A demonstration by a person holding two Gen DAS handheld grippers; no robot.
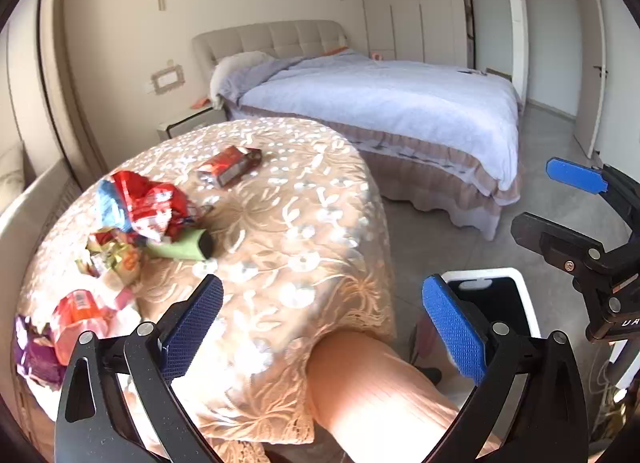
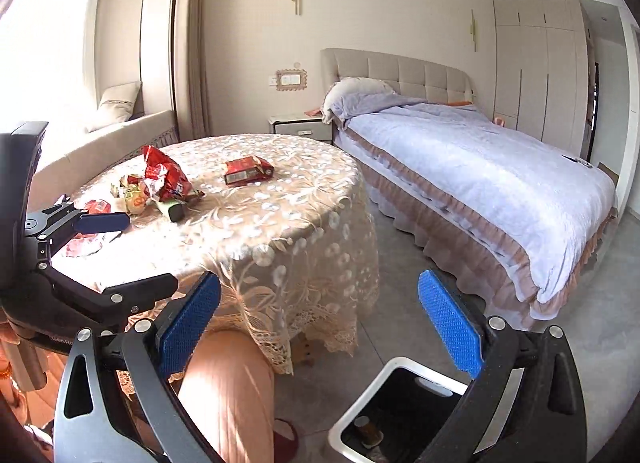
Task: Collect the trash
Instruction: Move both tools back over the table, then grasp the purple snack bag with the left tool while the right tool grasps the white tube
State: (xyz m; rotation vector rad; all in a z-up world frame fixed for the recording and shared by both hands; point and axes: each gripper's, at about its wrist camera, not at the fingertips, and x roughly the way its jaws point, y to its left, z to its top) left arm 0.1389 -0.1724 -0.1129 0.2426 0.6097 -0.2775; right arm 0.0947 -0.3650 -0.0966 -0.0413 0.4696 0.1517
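Note:
Trash lies on a round table with a lace cloth [image 1: 304, 223]: a red carton [image 1: 230, 165], a crumpled red and blue wrapper [image 1: 148, 205], a green tube [image 1: 188, 247], small gold wrappers [image 1: 114, 259], an orange packet [image 1: 76, 319] and a purple packet [image 1: 36, 351]. A white bin with a black liner [image 2: 404, 399] stands on the floor at the right and holds a small brown item [image 2: 368, 431]. My left gripper [image 1: 324, 331] is open and empty above the table's near edge. My right gripper [image 2: 320, 327] is open and empty, above the floor beside the bin.
A bed with a pale blue cover [image 2: 480, 167] stands at the right of the table. A window seat [image 2: 100, 143] runs along the left wall. A nightstand [image 2: 300, 127] stands behind the table. The person's leg [image 2: 228, 395] is under the table edge.

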